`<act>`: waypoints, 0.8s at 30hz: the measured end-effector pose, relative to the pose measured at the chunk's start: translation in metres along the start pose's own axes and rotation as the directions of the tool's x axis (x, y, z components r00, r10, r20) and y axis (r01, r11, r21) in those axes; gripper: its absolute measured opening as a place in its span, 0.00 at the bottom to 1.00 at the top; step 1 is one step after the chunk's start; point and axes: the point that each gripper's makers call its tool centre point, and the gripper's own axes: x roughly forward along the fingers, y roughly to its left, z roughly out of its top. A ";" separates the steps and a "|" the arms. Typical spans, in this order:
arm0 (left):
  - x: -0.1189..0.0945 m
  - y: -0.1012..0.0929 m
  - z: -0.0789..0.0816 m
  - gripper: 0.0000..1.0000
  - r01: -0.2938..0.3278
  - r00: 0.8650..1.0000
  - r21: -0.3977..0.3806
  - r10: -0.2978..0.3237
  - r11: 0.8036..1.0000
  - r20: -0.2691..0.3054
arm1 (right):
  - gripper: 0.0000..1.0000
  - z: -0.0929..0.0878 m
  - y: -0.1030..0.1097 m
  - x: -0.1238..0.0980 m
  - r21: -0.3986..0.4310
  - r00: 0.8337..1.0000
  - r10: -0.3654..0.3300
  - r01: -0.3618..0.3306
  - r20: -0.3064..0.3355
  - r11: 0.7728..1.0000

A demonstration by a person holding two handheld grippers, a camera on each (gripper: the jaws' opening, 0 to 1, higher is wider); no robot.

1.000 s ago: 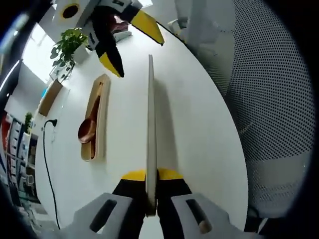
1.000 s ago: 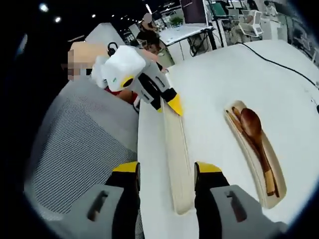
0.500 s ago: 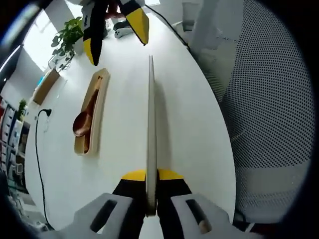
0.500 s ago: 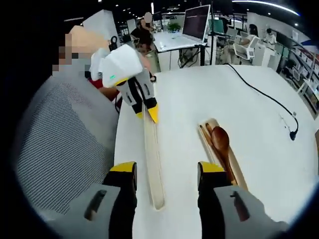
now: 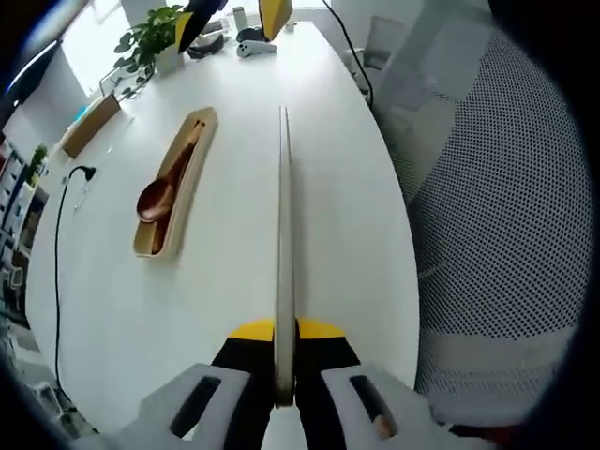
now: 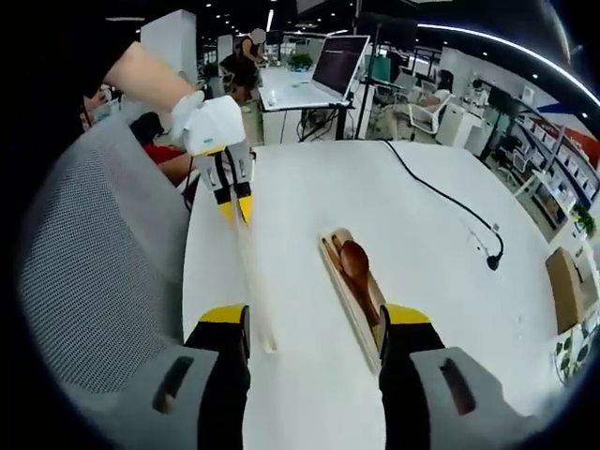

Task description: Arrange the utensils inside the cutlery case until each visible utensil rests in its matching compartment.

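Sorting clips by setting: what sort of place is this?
Most likely an open-plan office: a large computer monitor on a desk, white mesh office chairs, and a round white table with a black power cable.

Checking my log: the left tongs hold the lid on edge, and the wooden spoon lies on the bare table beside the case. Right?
Not quite. The spoon lies inside the open case, not on the table; the right gripper view shows it. The left tongs do hold the lid on edge.
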 end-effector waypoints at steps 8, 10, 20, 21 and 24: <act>-0.006 -0.004 -0.006 0.05 0.008 1.000 -0.038 -0.009 0.999 -0.009 | 0.55 -0.005 0.000 -0.011 -0.009 0.999 -0.034 0.033 -0.014 0.999; -0.007 -0.005 -0.006 0.05 0.015 1.000 -0.048 -0.015 0.999 -0.005 | 0.55 -0.007 0.000 -0.015 -0.007 0.999 -0.041 0.041 -0.018 0.999; -0.012 -0.008 0.005 0.05 0.088 0.995 -0.170 -0.079 0.982 0.061 | 0.56 -0.018 0.012 -0.005 -0.109 0.995 -0.037 0.027 -0.093 0.994; -0.013 -0.010 0.007 0.05 0.105 0.993 -0.196 -0.092 0.975 0.076 | 0.56 -0.018 0.014 -0.001 -0.114 0.995 -0.034 0.023 -0.096 0.993; -0.016 -0.009 0.012 0.05 0.130 0.989 -0.255 -0.105 0.958 0.108 | 0.56 -0.016 0.020 0.006 -0.131 0.995 -0.023 0.011 -0.095 0.991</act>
